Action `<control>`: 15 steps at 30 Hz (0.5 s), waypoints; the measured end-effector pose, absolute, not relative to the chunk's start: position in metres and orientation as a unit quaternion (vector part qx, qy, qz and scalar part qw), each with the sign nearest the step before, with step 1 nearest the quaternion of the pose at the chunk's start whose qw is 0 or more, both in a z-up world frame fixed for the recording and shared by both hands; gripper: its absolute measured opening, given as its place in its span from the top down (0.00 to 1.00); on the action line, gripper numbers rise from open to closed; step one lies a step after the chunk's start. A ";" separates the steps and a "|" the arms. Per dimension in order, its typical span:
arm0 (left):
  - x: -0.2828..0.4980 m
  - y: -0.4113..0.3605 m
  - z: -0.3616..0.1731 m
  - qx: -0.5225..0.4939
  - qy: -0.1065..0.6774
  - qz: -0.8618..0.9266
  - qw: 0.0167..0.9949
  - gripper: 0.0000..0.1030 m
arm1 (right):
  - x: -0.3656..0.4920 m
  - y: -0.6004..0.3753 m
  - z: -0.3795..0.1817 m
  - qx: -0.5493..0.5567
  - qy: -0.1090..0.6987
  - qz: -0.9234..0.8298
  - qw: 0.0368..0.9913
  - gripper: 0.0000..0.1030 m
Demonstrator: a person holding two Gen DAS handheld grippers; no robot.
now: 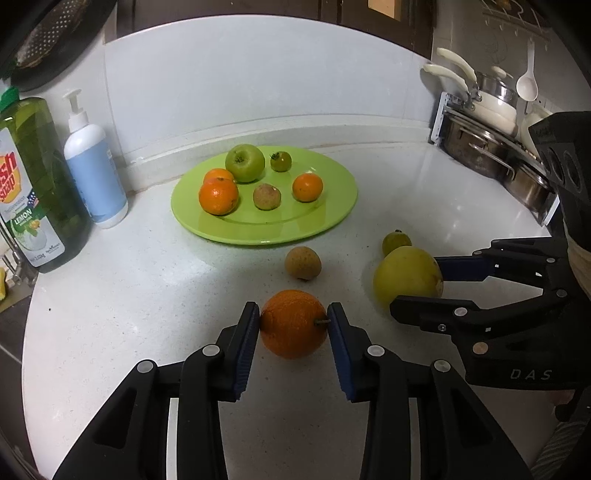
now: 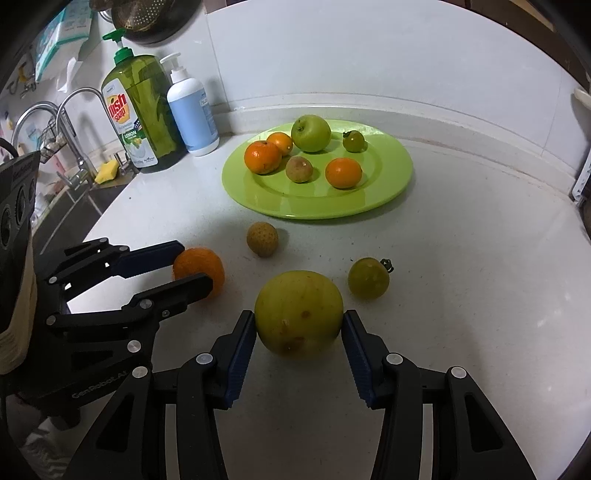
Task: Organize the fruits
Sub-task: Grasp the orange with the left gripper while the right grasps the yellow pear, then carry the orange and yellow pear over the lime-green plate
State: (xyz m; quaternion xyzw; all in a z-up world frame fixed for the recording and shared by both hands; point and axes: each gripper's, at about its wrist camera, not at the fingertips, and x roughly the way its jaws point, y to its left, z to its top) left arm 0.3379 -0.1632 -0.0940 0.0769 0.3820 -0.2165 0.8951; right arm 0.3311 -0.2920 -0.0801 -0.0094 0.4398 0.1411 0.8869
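White speckled countertop. At the back left, a green dish soap bottle stands just beside a white-and-blue pump bottle. Left of them: sink faucet, yellow sponge. Far right, stacked steel pots, white-handled pan, white spoon hanging. Dark colander on the wall.

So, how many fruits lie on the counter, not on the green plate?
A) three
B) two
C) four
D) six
C: off the green plate are the orange, the yellow fruit, the small brown fruit and the small green fruit.
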 end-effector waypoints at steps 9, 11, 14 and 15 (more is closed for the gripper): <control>0.334 -0.161 -0.079 0.072 0.366 -0.211 0.904 0.64 | 0.327 -0.294 -0.069 -0.008 0.422 0.140 0.896 0.53; 0.333 -0.162 -0.073 0.070 0.359 -0.209 0.907 0.64 | 0.327 -0.295 -0.064 -0.006 0.416 0.139 0.899 0.53; 0.332 -0.162 -0.063 0.069 0.347 -0.208 0.912 0.64 | 0.326 -0.299 -0.054 -0.004 0.403 0.134 0.906 0.53; 0.333 -0.163 -0.058 0.068 0.342 -0.209 0.914 0.64 | 0.326 -0.300 -0.051 -0.004 0.398 0.132 0.908 0.53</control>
